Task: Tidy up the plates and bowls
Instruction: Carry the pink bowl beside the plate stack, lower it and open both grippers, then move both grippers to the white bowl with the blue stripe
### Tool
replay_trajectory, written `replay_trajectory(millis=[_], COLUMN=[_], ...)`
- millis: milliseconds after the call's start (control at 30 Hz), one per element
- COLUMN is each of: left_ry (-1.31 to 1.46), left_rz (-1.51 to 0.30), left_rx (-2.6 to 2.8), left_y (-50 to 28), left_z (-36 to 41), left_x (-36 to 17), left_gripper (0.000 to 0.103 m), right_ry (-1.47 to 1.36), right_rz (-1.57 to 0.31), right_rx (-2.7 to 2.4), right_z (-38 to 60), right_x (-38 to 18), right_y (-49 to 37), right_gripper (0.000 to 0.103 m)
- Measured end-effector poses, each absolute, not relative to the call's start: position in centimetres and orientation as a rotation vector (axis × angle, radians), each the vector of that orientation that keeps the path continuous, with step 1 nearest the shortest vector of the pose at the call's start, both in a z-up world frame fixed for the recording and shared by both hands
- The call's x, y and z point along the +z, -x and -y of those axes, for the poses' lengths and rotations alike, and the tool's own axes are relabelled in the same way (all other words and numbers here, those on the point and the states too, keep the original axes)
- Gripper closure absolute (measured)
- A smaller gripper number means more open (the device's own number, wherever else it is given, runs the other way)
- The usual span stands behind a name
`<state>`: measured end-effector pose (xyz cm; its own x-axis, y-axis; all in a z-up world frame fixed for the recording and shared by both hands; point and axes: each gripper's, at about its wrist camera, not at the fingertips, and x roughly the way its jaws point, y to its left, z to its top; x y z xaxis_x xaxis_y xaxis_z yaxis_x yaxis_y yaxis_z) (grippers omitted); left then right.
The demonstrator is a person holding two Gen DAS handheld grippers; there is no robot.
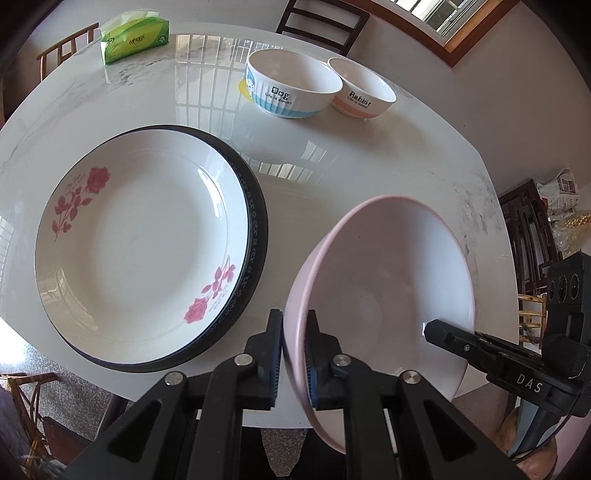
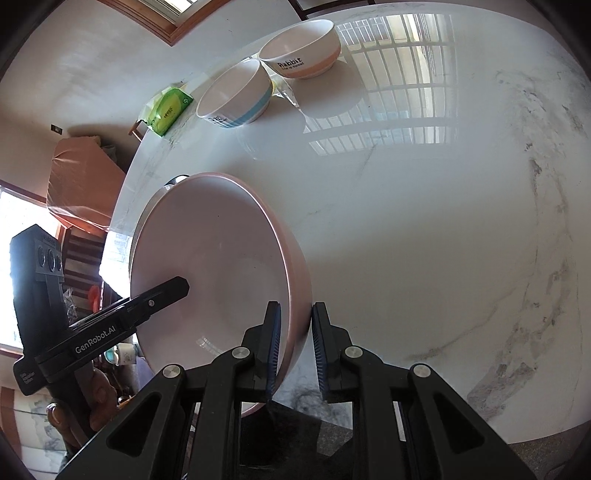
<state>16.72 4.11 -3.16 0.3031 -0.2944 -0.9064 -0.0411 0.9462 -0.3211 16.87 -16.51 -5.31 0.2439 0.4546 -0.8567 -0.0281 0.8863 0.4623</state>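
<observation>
A large pink bowl [image 1: 388,280] hangs tilted above the near table edge. My left gripper [image 1: 293,332] is shut on its left rim. My right gripper [image 2: 295,325] has its jaws either side of the bowl's [image 2: 221,258] right rim, with a small gap at the outer finger [image 2: 321,339]; it also shows in the left wrist view [image 1: 443,334]. A white rose-patterned plate [image 1: 144,240] rests on a black-rimmed plate [image 1: 258,221] at the left. A blue "Dog" bowl [image 1: 293,85] and an orange "Rabbit" bowl [image 1: 362,90] stand together at the far side.
The white marble table [image 1: 369,158] is round and glossy. A green tissue pack [image 1: 135,37] lies at its far left. Dark wooden chairs [image 1: 321,22] stand around it. Bare marble [image 2: 443,221] lies to the right of the pink bowl.
</observation>
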Motion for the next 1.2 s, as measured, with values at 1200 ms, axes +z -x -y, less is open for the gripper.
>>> replay_trajectory(millis=[1200], left_ry=[0.170], left_rz=[-0.947], left_rx=[-0.280], left_y=[-12.8], left_z=[-12.6], left_x=[7.1], left_gripper=[0.062], right_ry=[-0.388], right_rz=[-0.908], right_rx=[0.145], right_z=[18.0], right_x=[0.6], right_y=[-13.3], right_gripper=[0.065])
